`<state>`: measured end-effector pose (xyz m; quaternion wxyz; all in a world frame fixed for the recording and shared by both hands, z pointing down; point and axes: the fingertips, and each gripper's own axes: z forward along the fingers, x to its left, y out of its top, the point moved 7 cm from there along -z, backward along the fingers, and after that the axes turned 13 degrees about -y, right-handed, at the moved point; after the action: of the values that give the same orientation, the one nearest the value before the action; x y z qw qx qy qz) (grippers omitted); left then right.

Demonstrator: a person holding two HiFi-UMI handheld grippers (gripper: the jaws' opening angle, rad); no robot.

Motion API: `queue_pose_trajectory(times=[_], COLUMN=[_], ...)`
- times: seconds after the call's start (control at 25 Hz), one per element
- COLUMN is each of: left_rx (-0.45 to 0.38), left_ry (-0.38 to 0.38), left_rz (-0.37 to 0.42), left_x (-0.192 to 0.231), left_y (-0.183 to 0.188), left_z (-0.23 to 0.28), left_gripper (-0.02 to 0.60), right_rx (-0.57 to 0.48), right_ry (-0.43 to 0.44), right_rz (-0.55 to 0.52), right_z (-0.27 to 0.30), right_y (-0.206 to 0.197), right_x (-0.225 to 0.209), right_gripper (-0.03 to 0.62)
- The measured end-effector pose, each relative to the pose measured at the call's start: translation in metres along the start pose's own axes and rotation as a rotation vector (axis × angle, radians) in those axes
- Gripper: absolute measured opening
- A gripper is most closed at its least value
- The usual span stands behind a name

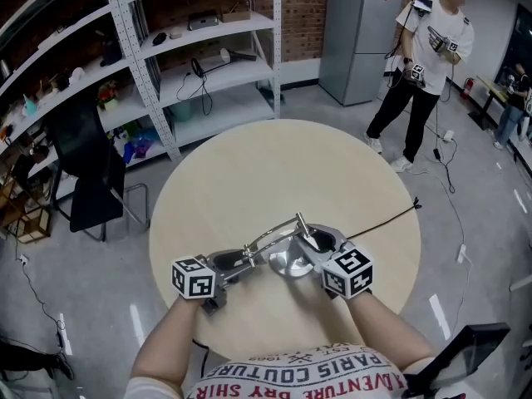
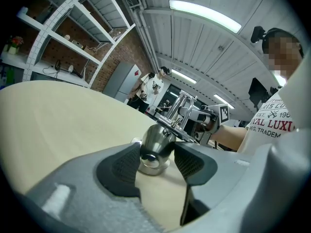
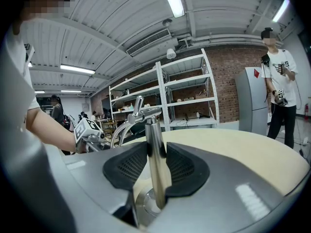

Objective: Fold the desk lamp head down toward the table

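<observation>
A chrome desk lamp [image 1: 272, 237] stands near the front of the round pale wooden table [image 1: 274, 165]. Its cone-shaped head [image 2: 154, 149] hangs low, just over or on the tabletop, and my left gripper [image 2: 156, 154] is shut on it, one pad against each side. My right gripper [image 3: 156, 164] is shut on the upright post [image 3: 155, 154], just above the round base [image 3: 148, 203]. In the head view the left gripper [image 1: 241, 260] reaches in from the left and the right gripper [image 1: 318, 241] from the right. The folded arm runs between them.
The lamp's black cable [image 1: 386, 221] trails over the table's right edge. A person [image 1: 424, 65] stands beyond the table at the back right, near a grey cabinet [image 1: 362, 32]. Metal shelves [image 1: 199, 56] and a black chair [image 1: 87, 165] stand at the left.
</observation>
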<state>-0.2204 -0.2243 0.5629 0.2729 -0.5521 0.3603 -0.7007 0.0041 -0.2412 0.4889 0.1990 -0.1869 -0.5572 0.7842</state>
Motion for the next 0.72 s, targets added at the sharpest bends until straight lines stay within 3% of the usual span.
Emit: queue_pose_trajectory(times=[0.56, 0.72], left_rx=[0.008, 0.010], left_ry=[0.019, 0.047], left_rz=[0.016, 0.038], left_x=[-0.0035, -0.0049], left_y=[-0.0040, -0.0041], left_z=[-0.0025, -0.0092], left_gripper=[0.215, 0.216], right_rx=[0.006, -0.006], right_ry=[0.017, 0.002], right_rz=[0.037, 0.043], right_z=[-0.0042, -0.0085], right_y=[-0.0017, -0.0016], right_x=[0.0027, -0.0008], right_gripper=[0.126, 0.161])
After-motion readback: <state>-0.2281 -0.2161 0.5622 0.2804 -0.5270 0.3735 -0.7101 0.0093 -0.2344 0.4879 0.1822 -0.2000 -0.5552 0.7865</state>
